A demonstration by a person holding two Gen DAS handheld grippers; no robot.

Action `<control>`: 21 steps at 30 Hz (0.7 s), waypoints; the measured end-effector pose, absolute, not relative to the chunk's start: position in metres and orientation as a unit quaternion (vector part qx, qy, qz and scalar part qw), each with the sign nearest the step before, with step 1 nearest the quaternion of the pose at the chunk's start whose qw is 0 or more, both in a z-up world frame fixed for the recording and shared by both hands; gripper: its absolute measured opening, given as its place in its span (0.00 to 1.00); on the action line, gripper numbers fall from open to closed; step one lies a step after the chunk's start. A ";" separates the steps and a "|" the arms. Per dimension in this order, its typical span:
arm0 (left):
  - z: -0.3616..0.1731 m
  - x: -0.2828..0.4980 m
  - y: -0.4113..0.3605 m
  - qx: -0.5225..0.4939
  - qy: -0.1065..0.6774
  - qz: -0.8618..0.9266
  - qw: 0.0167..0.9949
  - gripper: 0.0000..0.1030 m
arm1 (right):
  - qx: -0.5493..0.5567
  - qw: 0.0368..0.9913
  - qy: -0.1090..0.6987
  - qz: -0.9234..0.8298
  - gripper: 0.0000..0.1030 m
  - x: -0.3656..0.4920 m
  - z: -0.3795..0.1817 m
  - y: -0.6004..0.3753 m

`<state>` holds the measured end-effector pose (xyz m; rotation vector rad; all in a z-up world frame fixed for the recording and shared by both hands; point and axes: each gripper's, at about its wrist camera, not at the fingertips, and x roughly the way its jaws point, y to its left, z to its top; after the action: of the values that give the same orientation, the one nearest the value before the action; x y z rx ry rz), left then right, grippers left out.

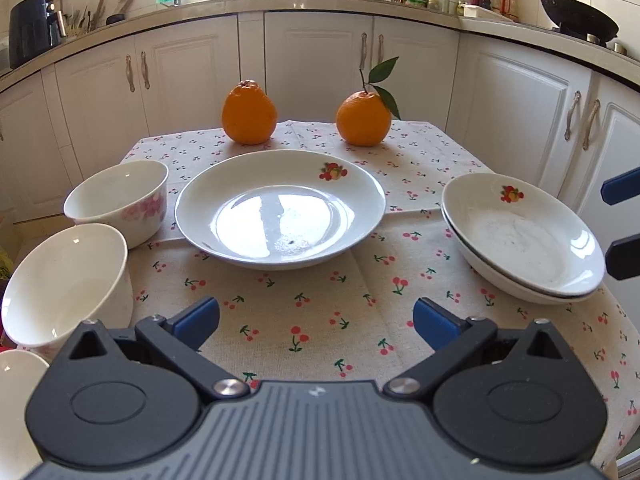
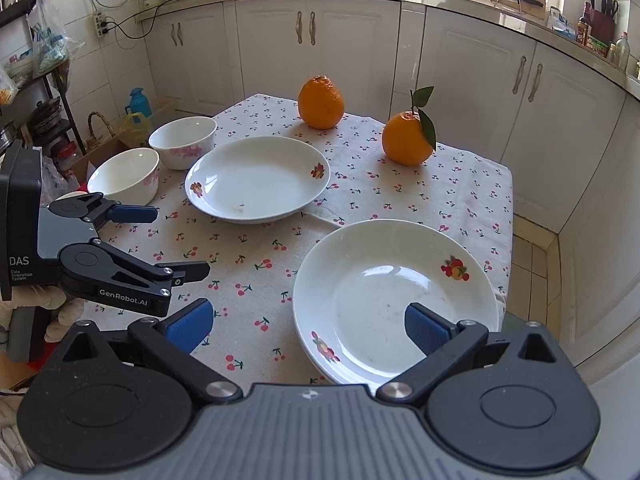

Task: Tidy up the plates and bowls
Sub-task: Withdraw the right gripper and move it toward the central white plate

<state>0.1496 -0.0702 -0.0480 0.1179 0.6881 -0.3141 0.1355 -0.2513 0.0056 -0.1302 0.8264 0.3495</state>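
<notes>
Left wrist view: two fruit-print plates [image 1: 524, 236] sit stacked at frame right, one loose plate [image 1: 280, 208] lies centre, and two bowls [image 1: 116, 200] stand apart at left. Stacking looks partly done. The left gripper [image 1: 316, 320] and the right gripper [image 2: 308, 324] both gape, empty.

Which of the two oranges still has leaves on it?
The orange on the right, at the table's far edge. It carries a stem with green leaves; the other orange, to its left, has a knobby top and no leaves.

lower plate [image 1: 516, 292] mostly hidden, third bowl [image 1: 16, 400] perhaps cropped
</notes>
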 end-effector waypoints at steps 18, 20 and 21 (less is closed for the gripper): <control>-0.077 0.202 -0.079 0.047 0.364 -0.109 0.924 0.99 | -0.057 0.896 0.391 0.203 1.00 0.227 -0.003 -0.230; -0.078 0.202 -0.081 0.052 0.358 -0.106 0.926 1.00 | -0.063 0.891 0.397 0.212 1.00 0.236 -0.006 -0.225; -0.079 0.202 -0.081 0.051 0.356 -0.106 0.927 1.00 | -0.067 0.889 0.398 0.214 1.00 0.240 -0.007 -0.223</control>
<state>0.2018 -0.0807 -0.0787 0.1041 0.7304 -0.2169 0.2401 -0.2228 -0.0070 -0.1390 0.8270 0.4450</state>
